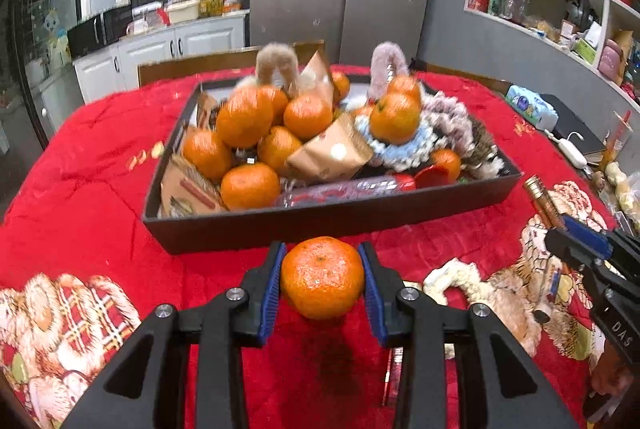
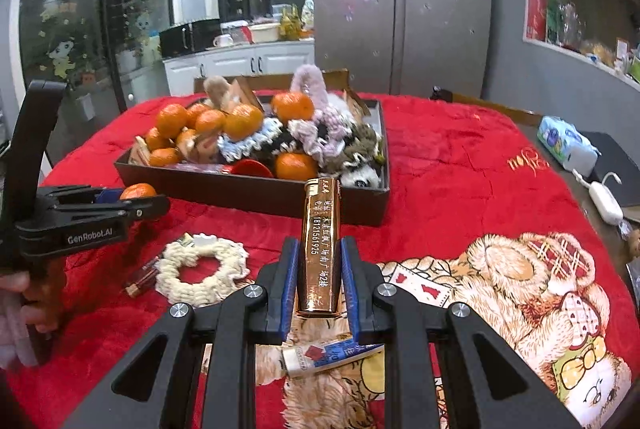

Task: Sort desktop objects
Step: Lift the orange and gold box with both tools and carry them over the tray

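Observation:
My left gripper (image 1: 322, 271) is shut on an orange tangerine (image 1: 322, 277), held above the red cloth just before the near wall of the dark tray (image 1: 320, 219). The same tangerine (image 2: 137, 191) peeks out of the left gripper (image 2: 132, 195) in the right wrist view. My right gripper (image 2: 319, 269) is shut on a gold lighter (image 2: 320, 245) with printed characters, held upright in front of the tray's (image 2: 256, 189) right corner. The lighter (image 1: 545, 203) and the right gripper (image 1: 576, 241) show at the right edge of the left wrist view. The tray holds several tangerines, fluffy scrunchies and brown paper packets.
A cream scrunchie (image 2: 202, 267), a small lipstick-like tube (image 2: 140, 279) and a squeezed tube (image 2: 320, 359) lie on the red cloth in front of the tray. A tissue pack (image 2: 566, 143) and a white charger (image 2: 606, 203) sit at the right table edge. A hand (image 2: 24, 309) grips the left handle.

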Available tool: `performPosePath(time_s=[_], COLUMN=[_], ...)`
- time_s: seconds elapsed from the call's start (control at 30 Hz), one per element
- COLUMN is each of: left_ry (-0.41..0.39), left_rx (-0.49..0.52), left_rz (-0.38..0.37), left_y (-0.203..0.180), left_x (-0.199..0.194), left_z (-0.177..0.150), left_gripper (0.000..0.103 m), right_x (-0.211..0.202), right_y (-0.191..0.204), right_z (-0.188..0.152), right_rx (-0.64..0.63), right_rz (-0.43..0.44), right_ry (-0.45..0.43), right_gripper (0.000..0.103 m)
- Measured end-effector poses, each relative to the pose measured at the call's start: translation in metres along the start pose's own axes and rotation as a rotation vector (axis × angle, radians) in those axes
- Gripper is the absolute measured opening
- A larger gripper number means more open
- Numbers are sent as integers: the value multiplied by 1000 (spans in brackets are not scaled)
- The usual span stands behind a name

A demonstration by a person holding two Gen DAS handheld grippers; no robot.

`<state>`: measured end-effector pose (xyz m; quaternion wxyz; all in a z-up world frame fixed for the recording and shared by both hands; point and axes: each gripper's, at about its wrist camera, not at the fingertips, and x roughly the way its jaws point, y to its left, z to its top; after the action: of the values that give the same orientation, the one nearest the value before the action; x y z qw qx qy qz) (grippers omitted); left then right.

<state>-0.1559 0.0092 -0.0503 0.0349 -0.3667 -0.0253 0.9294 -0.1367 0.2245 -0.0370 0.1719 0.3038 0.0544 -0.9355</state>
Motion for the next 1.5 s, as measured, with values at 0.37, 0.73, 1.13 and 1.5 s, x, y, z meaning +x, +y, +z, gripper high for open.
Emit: performPosePath(time_s=[0.37, 0.73, 1.13, 1.5], left_ry=[-32, -39, 0, 24], left_rx=[23, 37, 19, 21], left_rz=[1, -22, -24, -27], left_y=[0, -3, 8, 8], left_x=[-16, -31, -22, -15], left_z=[0, 3, 1, -2], left_gripper=[38, 38, 38, 38], right_x=[-1, 6, 19, 28], right_y=[-1, 0, 18, 19], right_z=[1, 2, 4, 1], right_rx=[17, 52, 26, 36], right_rz=[104, 151, 174, 154], right_ry=[-10, 25, 83, 119], right_gripper=[20, 18, 13, 12])
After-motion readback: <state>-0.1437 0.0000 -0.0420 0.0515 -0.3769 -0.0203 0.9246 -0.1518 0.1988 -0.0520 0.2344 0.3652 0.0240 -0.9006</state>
